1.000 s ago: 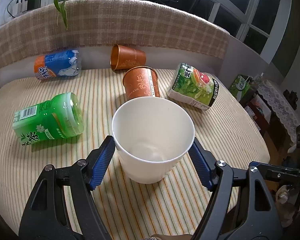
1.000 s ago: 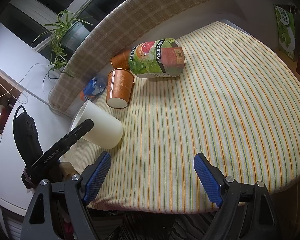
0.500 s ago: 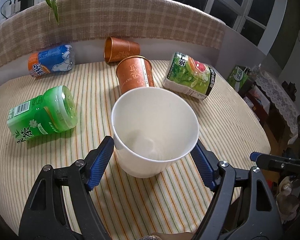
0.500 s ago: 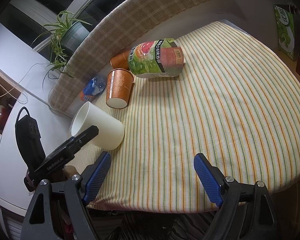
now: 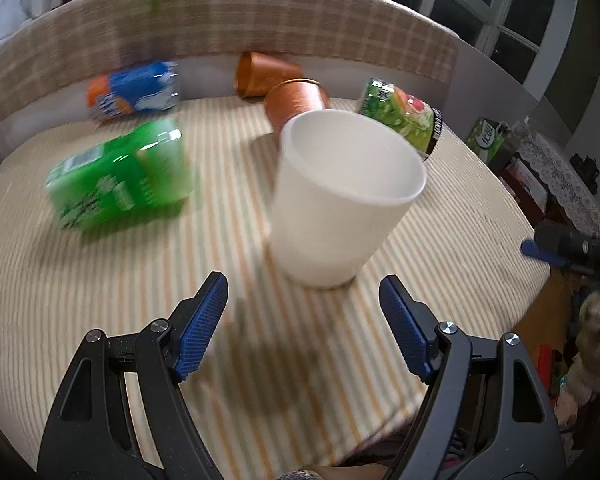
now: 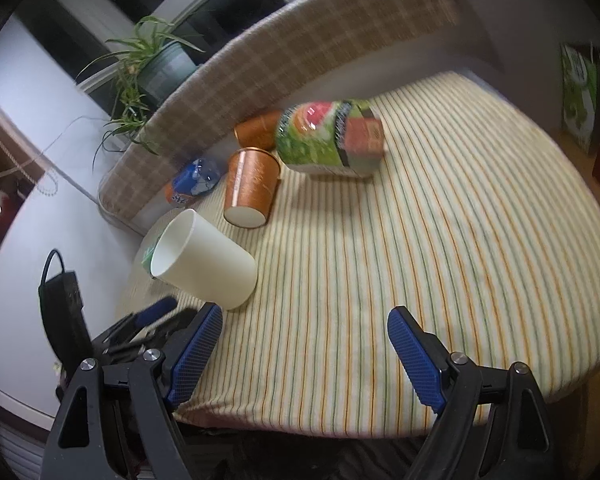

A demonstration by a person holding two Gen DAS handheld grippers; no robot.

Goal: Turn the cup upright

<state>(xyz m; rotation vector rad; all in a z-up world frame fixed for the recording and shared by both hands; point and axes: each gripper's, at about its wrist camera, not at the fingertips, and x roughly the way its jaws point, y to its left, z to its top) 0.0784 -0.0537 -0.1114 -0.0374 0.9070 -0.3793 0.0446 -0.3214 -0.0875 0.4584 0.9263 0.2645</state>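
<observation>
on the striped table (image 5: 100, 280) lie two orange cups (image 6: 252, 188), a blurred green bottle (image 5: 120, 180), perhaps tea, and a carton (image 6: 332, 144).

Striped table (image 6: 440, 264) with white cup (image 5: 340, 200), bottles.

The white cup (image 5: 340, 200) looks matt, perhaps paper, on woven striped cloth (image 5: 100, 300); the green bottle (image 5: 120, 180) is glossy plastic.

White cup (image 6: 206, 266) upright on the striped surface (image 6: 440, 260)
The right gripper (image 6: 304, 344) is spread wide near it; the carton (image 6: 332, 142) lies farther off.
</observation>
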